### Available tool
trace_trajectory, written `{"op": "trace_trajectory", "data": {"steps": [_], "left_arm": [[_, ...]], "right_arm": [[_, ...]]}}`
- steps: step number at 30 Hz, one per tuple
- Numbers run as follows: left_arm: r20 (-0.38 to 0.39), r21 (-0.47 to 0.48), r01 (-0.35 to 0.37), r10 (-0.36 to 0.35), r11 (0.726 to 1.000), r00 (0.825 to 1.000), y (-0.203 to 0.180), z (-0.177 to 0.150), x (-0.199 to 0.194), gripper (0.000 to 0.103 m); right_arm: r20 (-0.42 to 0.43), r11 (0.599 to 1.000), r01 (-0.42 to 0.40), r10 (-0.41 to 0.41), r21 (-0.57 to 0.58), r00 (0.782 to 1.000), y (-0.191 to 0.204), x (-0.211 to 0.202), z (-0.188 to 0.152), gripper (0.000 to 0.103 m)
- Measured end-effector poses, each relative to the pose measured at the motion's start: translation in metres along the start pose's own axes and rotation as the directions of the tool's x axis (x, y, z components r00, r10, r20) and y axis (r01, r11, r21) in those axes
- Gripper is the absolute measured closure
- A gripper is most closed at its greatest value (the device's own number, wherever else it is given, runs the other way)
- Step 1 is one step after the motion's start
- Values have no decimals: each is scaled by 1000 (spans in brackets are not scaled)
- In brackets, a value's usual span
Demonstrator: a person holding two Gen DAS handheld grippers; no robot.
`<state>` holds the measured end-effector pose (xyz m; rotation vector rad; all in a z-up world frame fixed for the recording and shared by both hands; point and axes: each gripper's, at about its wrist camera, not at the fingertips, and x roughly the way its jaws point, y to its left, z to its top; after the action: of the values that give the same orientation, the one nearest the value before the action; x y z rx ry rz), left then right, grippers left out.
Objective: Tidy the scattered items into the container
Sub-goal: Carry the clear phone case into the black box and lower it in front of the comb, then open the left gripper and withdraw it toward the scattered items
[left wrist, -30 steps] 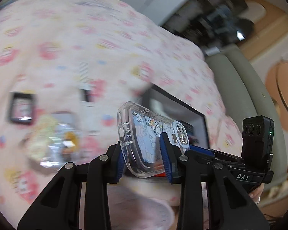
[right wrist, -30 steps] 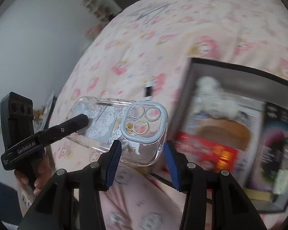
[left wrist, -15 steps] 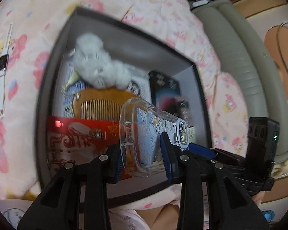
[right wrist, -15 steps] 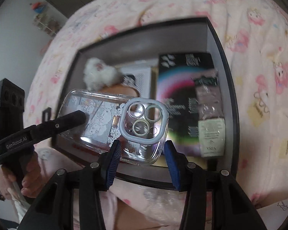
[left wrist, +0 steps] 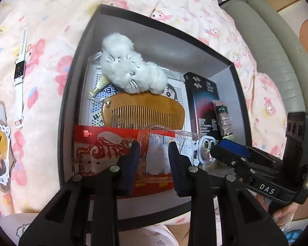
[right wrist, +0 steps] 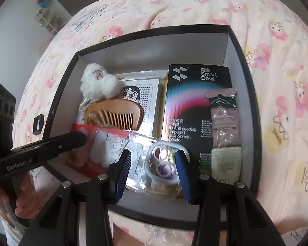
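Clear plastic phone case (right wrist: 145,160), cartoon print, raised camera ring, sits low in the black box (left wrist: 76,65) over the red packet (left wrist: 104,149), near the front wall. Left gripper (left wrist: 153,160) jaws look spread on either side of the case's left end; contact can't be told. Right gripper (right wrist: 152,164) jaws straddle the camera end with gaps on both sides, so open. Box is rigid, dark rim, grey inner walls, sitting on a soft pink cartoon-print bed cover (right wrist: 277,82). Inside: fluffy white plush (left wrist: 129,69) at the back, its lower edge overlapping the smooth wooden comb (left wrist: 143,110) with fine teeth; under both a white dotted card (right wrist: 147,98). Right side: glossy black carton (right wrist: 186,102) reading "Smart Devil", "Anti-peeping", "Screen"; crinkly sachets (right wrist: 224,127) on top of it along the right wall. Back strip of the box floor is bare. Outside, left on the bed: white smartwatch (left wrist: 20,71) with rubbery strap, laid flat, and a sticker (left wrist: 0,149). Gripper bodies read "DAS" and "GenRobot.AI".
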<state>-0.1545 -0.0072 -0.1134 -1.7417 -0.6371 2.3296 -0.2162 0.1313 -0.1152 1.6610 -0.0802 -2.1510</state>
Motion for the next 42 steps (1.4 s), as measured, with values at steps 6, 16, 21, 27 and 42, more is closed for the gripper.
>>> {"op": "trace_trajectory", "data": {"steps": [6, 16, 21, 27, 42], "left_arm": [[-76, 44, -65, 68, 997, 995, -9, -5, 20, 76], [-94, 25, -9, 11, 1000, 996, -5, -6, 19, 76], [-122, 57, 27, -20, 998, 992, -12, -13, 20, 74], [-34, 59, 78, -77, 995, 996, -15, -17, -19, 68], [184, 210, 61, -101, 976, 978, -51, -36, -123, 62]], "right_arm": [[-28, 999, 30, -29, 28, 999, 0, 8, -7, 61], [-17, 996, 64, -63, 58, 998, -10, 3, -11, 61], [-43, 997, 29, -26, 70, 999, -12, 3, -13, 61], [-17, 995, 39, -38, 88, 999, -11, -20, -22, 61], [228, 999, 39, -33, -24, 973, 66, -114, -27, 47]]}}
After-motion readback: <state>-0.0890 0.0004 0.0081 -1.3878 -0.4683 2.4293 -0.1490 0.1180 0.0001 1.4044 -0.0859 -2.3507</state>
